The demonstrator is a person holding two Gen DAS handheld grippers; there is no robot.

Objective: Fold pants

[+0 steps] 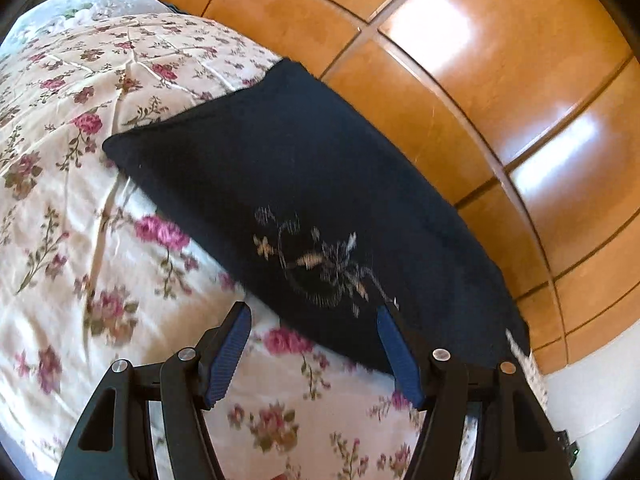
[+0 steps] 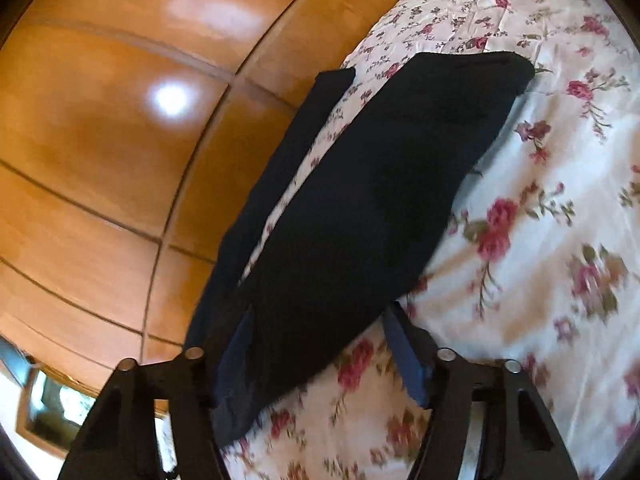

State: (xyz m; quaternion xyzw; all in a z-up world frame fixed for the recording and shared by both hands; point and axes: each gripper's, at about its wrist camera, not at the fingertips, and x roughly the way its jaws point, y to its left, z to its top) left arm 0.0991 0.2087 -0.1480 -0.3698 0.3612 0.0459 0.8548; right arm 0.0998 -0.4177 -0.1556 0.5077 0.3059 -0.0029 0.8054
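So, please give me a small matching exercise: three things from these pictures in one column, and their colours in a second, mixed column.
Things:
1. pants
2. bedspread
3. wardrobe doors

Colours:
a. glossy orange-brown wood
b. dark navy, with pale embroidery
c. cream, with pink roses

Pairs: 1-b, 2-c, 3-a

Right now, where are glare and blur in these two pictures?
Left wrist view: bright glare patches on the glossy wooden panels; the embroidery on the dark pants and the nearby floral bedspread are smeared by motion. Right wrist view: a round light spot on the panels; the bedspread flowers are blurred; both views bend straight lines.
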